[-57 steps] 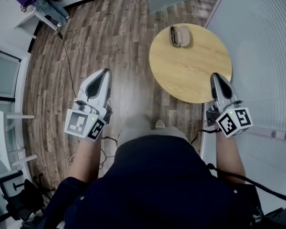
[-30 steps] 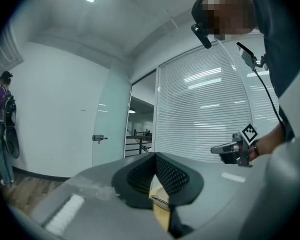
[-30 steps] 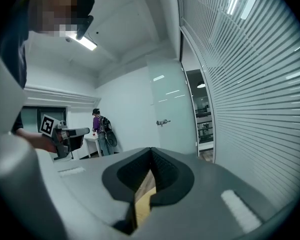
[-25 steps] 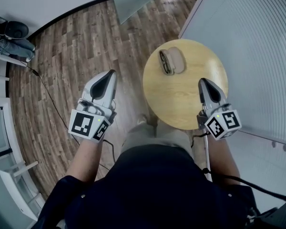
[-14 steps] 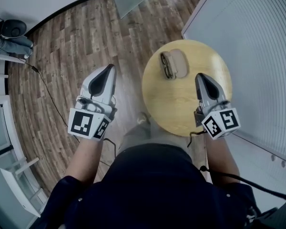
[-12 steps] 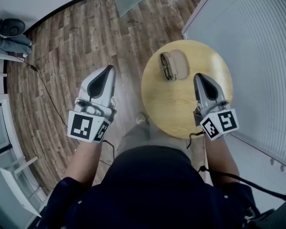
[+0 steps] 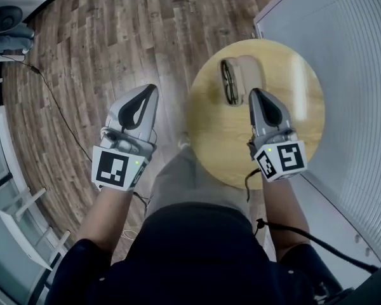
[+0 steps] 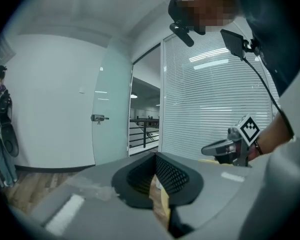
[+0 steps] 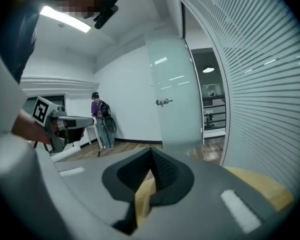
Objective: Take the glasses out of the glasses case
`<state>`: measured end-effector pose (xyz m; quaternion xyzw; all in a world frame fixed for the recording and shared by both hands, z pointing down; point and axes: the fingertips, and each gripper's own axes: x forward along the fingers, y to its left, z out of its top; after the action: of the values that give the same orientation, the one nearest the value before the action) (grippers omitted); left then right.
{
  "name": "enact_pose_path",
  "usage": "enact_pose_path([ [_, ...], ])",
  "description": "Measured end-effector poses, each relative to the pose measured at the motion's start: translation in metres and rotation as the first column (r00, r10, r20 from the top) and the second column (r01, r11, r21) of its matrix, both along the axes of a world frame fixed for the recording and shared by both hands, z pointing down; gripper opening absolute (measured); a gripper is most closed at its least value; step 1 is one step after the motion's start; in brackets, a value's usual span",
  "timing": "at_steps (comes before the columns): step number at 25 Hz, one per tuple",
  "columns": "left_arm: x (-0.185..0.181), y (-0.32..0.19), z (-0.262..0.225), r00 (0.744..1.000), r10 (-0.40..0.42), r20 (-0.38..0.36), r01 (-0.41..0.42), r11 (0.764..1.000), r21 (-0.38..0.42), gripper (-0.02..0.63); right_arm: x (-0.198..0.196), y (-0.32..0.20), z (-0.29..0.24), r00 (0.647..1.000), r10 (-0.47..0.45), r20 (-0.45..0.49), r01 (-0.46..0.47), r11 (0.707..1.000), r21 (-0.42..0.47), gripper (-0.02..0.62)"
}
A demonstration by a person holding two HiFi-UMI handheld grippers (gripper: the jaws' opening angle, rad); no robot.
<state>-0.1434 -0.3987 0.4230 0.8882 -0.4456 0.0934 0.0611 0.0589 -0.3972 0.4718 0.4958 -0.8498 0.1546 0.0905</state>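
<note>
From the head view, the right gripper (image 7: 254, 93) hangs over the round wooden table (image 7: 292, 119) with its jaws clenched together and nothing in them. The glasses case (image 7: 246, 75) lies open on the tabletop just ahead of its tip and a little to its left. The glasses (image 7: 229, 81) sit folded in the half of the case farther from that claw. Whether the tip touches the case I cannot tell. The left gripper (image 7: 152, 91) is out over the plank floor (image 7: 114, 37), to the left of the table's edge. The case is off to its right and somewhat ahead, well apart from it. In the left gripper view, the left gripper (image 8: 155, 156) has its jaws closed tip to tip with no object between them. To its right the right gripper (image 8: 206, 149) shows side-on, its marker cube (image 8: 249, 129) behind it, against a wall of slatted blinds (image 8: 205, 109). A glass door (image 8: 110, 114) stands ahead. In the right gripper view, the right gripper (image 9: 151, 151) is likewise pressed shut and empty, and the table's pale rim (image 9: 262, 186) shows low to its right. The left gripper (image 9: 90, 119) is level with it on its left, and a person with a backpack (image 9: 100, 116) stands far ahead by the white wall.
</note>
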Motion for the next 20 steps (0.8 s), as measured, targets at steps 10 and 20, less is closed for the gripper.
enact_pose_path([
  [10,0.011,-0.026,0.041,1.0,0.002,0.021,-0.002,1.0,-0.027,0.005,-0.011,-0.015,0.084,0.999,-0.042,-0.029,0.038,0.99,-0.132,0.009],
  [20,0.01,-0.038,0.078,1.0,-0.01,0.009,0.011,0.995,-0.099,0.005,-0.016,-0.031,0.132,0.995,-0.076,-0.064,0.06,0.974,-0.218,0.068],
])
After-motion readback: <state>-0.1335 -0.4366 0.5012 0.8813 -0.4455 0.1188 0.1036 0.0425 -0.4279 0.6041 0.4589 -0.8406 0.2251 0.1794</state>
